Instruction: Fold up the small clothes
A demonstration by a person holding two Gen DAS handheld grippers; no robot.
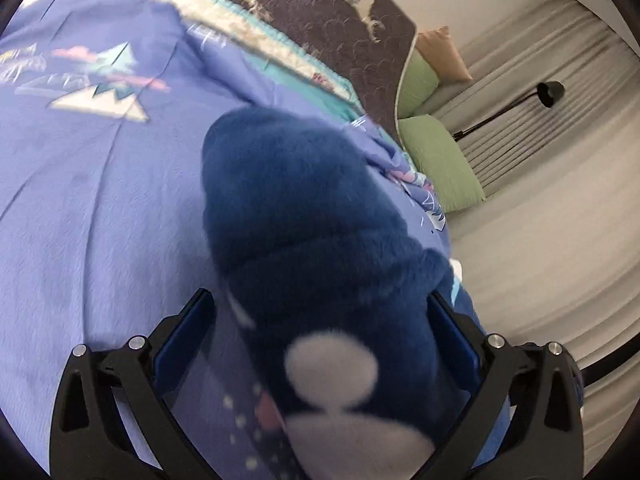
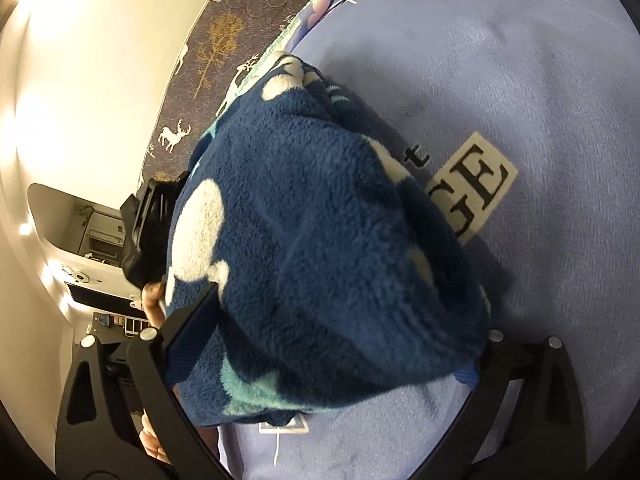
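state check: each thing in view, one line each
left gripper: shut on fleece garment
right gripper: shut on fleece garment
fleece garment: bunched, held between both grippers above the bedspread
bedspread: spread flat, a few creases
green pillows: lying off the bed's edge
lamp: cannot tell if lit

Fuzzy fleece garment [image 2: 320, 240], smooth woven bedsheet [image 1: 100, 220], seemingly matt plastic tongs [image 1: 320, 340]
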